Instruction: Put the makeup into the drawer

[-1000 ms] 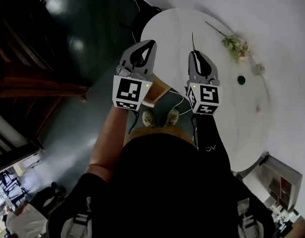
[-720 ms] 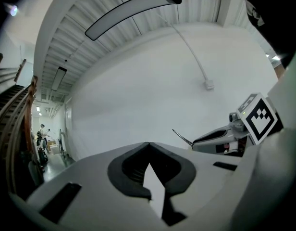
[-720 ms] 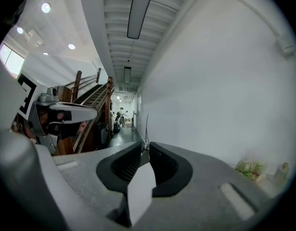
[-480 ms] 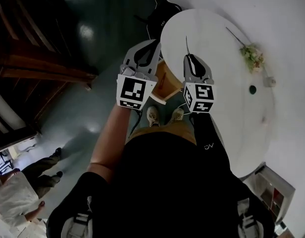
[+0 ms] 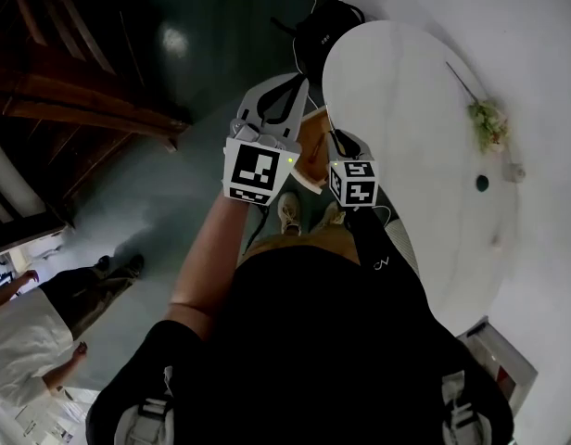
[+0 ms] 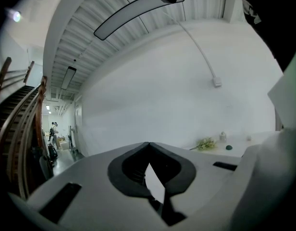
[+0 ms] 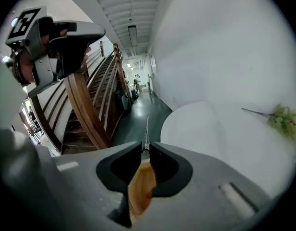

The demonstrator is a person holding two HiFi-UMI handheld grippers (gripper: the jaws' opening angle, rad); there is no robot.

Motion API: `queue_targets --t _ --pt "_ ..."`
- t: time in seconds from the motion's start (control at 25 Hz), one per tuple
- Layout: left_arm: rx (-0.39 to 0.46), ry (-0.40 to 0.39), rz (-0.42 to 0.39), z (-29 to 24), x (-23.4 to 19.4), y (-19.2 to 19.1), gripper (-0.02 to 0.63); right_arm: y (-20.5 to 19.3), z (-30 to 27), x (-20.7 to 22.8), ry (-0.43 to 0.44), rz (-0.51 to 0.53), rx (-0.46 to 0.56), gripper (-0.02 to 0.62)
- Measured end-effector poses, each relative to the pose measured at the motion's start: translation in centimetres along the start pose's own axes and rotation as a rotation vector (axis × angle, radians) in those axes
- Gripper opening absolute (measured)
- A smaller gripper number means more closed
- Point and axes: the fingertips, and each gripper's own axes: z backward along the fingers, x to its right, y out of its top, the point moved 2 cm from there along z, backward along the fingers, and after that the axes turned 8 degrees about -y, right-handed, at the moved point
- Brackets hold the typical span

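One large white oval table (image 5: 425, 156) fills the upper right of the head view. It stands on a dark glossy floor (image 5: 197, 35), with a wooden staircase (image 5: 72, 109) at upper left. At the table's left edge, near the centre of the frame, a wooden drawer (image 5: 310, 146) with a pale rim shows between two grippers. The left gripper (image 6: 149, 144), left of the drawer, has its jaws together with nothing between them. The right gripper (image 7: 147, 146), just right of the drawer, tilts downward. Its jaws are clamped on a thin stick of makeup (image 7: 147, 128) that juts past the tips. A small sprig of flowers (image 5: 488, 120) lies on the table at far right.
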Motion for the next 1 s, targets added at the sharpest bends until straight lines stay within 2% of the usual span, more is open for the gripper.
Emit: queue_targets --t 0.4,0.76,1.0 --pt "-0.006 0.047 0.027 1.2 -1.7 -1.1 0.008 -6.7 -2.6 -1.6 0.048 -0.015 -0.265 0.057" --pt "-0.005 0.059 0.027 1.9 -2.1 -1.2 0.007 -7.1 -2.6 -2.4 0.061 0.008 -0.271 0.057" --pt "0.003 0.051 0.026 2.2 -2.1 -0.9 0.007 -6.9 -2.2 -3.1 0.070 0.030 -0.256 0.080"
